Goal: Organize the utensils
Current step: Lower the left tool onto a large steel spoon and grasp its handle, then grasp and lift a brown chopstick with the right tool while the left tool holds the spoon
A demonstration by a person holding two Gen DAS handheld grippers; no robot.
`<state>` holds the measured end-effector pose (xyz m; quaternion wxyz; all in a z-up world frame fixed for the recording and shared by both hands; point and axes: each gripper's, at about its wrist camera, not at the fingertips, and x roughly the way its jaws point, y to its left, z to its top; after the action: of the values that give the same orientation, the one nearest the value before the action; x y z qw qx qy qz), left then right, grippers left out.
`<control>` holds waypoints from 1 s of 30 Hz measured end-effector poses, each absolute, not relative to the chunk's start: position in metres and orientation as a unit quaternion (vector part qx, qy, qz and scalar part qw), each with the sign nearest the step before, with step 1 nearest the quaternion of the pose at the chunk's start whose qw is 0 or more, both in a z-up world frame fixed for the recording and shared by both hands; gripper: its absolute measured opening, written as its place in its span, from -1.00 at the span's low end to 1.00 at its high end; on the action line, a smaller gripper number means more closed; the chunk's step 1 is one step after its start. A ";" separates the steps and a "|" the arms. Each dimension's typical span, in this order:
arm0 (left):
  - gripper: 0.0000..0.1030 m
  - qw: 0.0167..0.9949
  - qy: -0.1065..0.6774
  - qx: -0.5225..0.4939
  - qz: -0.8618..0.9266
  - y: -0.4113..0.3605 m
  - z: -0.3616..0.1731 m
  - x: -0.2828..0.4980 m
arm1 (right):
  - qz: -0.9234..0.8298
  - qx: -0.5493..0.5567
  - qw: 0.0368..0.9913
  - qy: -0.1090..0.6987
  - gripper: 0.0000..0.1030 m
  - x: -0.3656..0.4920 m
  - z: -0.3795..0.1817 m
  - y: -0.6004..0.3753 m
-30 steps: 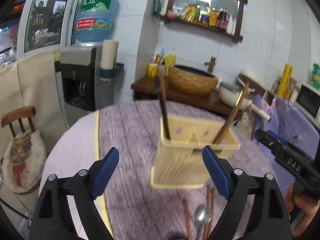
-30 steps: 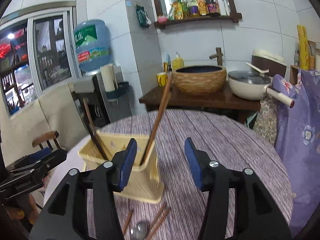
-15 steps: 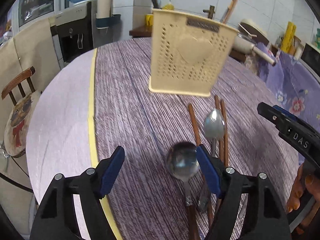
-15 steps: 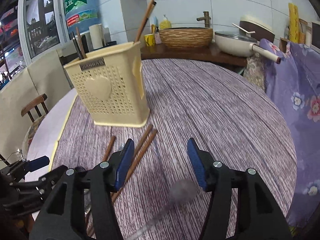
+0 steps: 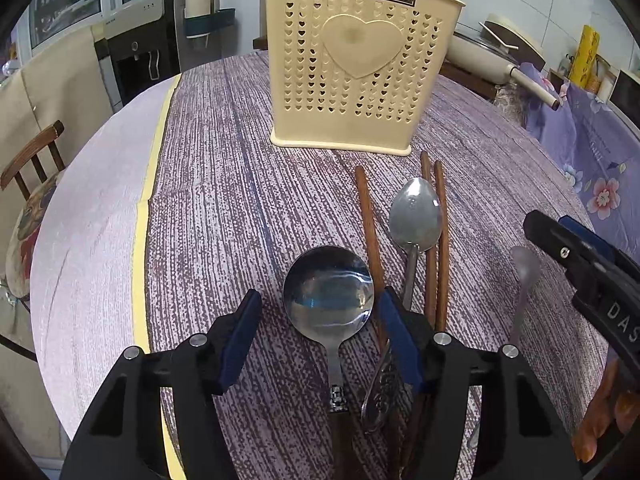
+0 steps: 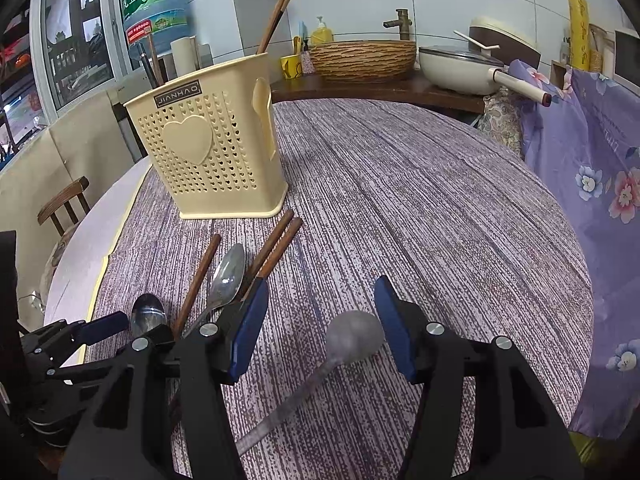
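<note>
Both grippers have dropped from level with the holder's rim a second ago to low over the round table (image 5: 208, 184), each now framing a spoon. At left, the left gripper (image 5: 320, 336) stands wide open with nothing held, the bowl of the round steel spoon (image 5: 328, 292) lying between its blue pads (image 5: 240, 336) and the handle running back beneath the tool. Just right of that bowl lie the brown chopsticks (image 5: 368, 232) and the oval steel spoon (image 5: 416, 216), whose handle passes under the right-hand pad. At right, the right gripper (image 6: 316, 332) is likewise open and empty, the frosted plastic spoon (image 6: 354, 338) resting close against its right-hand pad, handle trailing back and to the left under the tool. Ahead of both tools stands the cream utensil holder (image 5: 356, 68), already carrying upright chopsticks. The step in hand looks like picking up a spoon in each tool. To do it well, each gripper would probably need to slide back and close across the narrow handle rather than the bowl, the left one staying clear of the neighbouring chopstick so only one piece lifts; the right may want centring first, since its spoon sits off to one side.
</note>
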<state>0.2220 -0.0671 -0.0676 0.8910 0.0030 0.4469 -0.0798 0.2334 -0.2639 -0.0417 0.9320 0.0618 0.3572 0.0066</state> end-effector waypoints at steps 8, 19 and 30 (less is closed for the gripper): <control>-0.09 0.891 0.448 -0.002 -0.078 -0.073 -0.067 0.223 | -0.003 0.054 0.928 0.369 0.08 0.242 -0.046 -0.256; -0.10 0.892 0.446 -0.007 -0.077 -0.065 -0.066 0.226 | 0.004 0.069 0.908 0.414 -0.05 0.285 -0.056 -0.249; -0.10 0.892 0.447 0.001 -0.066 -0.053 -0.067 0.233 | -0.001 0.074 0.889 0.452 -0.45 0.319 -0.070 -0.236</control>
<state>0.2326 -0.0530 -0.0669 0.8919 0.0007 0.4475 -0.0657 0.3188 -0.2361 -0.0698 0.8888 0.0745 0.4523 -0.0008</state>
